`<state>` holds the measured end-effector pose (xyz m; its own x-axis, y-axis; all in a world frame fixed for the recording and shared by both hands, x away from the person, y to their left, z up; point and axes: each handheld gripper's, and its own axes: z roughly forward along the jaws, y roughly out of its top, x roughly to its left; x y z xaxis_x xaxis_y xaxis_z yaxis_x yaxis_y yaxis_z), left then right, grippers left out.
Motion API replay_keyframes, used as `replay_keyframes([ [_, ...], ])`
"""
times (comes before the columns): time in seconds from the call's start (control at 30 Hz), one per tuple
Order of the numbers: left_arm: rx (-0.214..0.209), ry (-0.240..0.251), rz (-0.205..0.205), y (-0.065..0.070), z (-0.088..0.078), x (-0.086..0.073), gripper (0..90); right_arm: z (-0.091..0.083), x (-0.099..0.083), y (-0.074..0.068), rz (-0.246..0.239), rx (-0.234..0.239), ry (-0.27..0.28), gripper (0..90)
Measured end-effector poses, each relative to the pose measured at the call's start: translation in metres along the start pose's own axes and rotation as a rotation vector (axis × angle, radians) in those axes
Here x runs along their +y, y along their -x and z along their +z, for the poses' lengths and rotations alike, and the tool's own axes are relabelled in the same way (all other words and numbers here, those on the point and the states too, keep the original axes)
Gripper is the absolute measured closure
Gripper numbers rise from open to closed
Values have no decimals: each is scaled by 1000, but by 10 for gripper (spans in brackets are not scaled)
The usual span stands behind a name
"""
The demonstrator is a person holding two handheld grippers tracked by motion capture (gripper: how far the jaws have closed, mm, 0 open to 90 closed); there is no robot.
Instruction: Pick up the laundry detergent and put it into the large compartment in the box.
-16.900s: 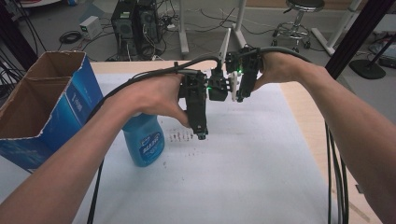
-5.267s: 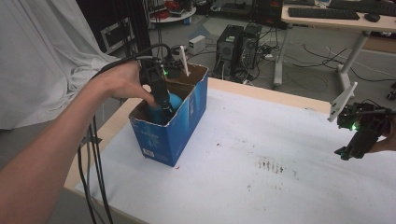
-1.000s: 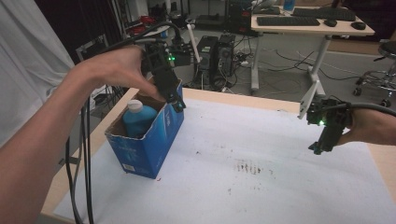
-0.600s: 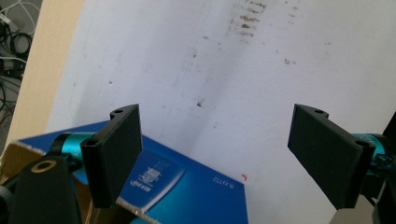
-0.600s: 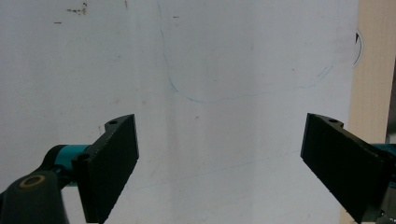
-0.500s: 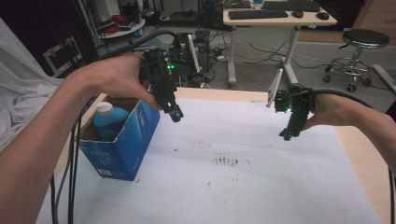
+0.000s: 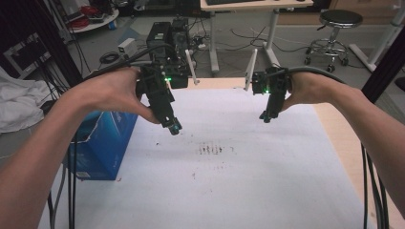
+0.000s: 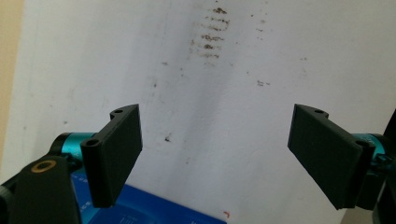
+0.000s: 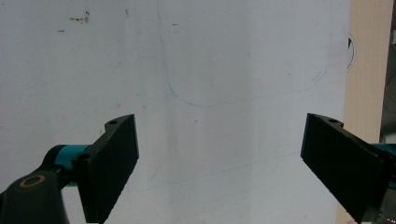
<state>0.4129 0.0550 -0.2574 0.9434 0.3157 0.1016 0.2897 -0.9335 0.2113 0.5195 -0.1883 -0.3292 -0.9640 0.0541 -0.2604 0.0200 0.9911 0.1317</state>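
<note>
High view: the left gripper (image 7: 173, 127) and right gripper (image 7: 265, 116) are held above the white table cover (image 7: 248, 176), well apart, and a blue box (image 7: 102, 143) is seen at the table's left edge. Left gripper view: the jaws are spread wide over dark smudges (image 8: 211, 32). Right gripper view: the jaws are likewise parted, nothing held.

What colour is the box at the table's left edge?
Blue, with some white print on its side: the box shows best in the high view.
</note>
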Motion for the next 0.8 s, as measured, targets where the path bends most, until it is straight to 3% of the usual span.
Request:
replay_keyframes([
  [0.43,-38,-30,32,19,49,4,179,-4,4,-4,-7,-13,1,105],
  [0.8,-50,-45,32,22,64,1,179,-8,2,-6,3,-23,1,105],
])
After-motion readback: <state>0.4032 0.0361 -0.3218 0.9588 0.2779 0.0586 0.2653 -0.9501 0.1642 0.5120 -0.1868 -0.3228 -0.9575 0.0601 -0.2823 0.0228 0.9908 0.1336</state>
